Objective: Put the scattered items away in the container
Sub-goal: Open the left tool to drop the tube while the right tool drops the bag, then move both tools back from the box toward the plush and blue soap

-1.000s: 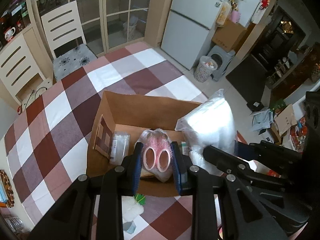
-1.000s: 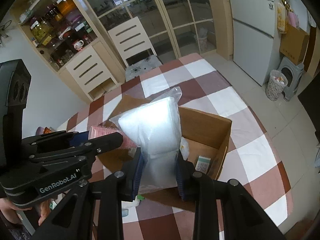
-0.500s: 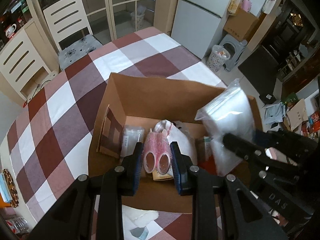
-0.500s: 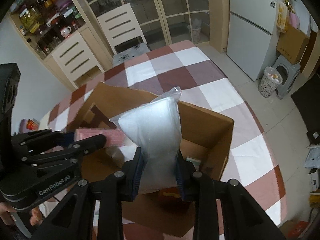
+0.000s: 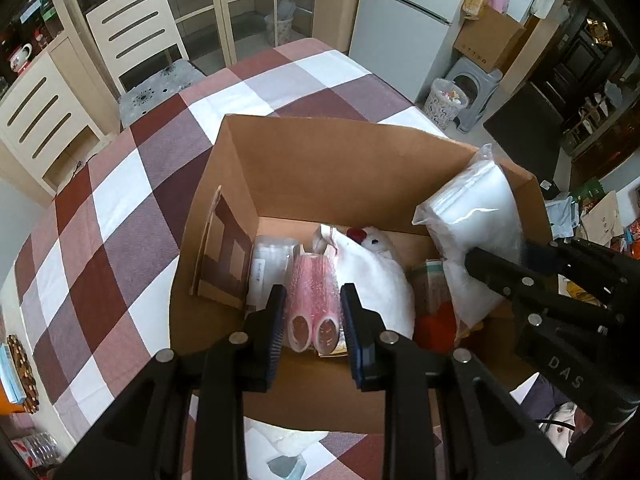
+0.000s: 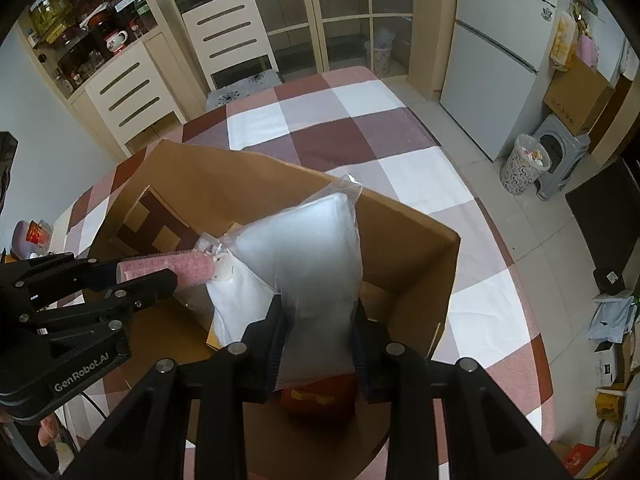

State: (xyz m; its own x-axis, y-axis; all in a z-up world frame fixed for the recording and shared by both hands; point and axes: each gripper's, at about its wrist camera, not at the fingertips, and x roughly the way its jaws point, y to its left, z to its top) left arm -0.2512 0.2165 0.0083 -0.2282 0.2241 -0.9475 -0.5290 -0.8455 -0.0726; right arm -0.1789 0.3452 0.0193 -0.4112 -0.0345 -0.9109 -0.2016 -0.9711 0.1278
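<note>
- Since a second ago you have brought both grippers forward over the cardboard box (image 5: 352,168); its far wall now fills more of each view and both loads hang inside its rim.
- Your left gripper (image 5: 313,326) is clenched on the pink bubble-wrapped roll (image 5: 314,292). Its long axis runs straight ahead along the fingers, the two round ends facing back toward you, the far end pointing at the box's far wall.
- Left of that gripper, a brown patterned card (image 5: 224,256) leans against the box's left wall, with a clear packet (image 5: 268,264) just beside it.
- Just right of the roll lies a white plush toy (image 5: 376,276), touching it; a red patch and a dark eye show at its far end.
- Further right, a red item (image 6: 318,398) sits on the box floor under your right gripper.
- Your right gripper (image 6: 318,330) grasps the clear bag of white filling (image 6: 308,248) at its lower end; the bag stands upright, long axis rising away from the fingers, its top leaning toward the far wall.
- The checked tablecloth (image 5: 120,184) surrounds the box.
</note>
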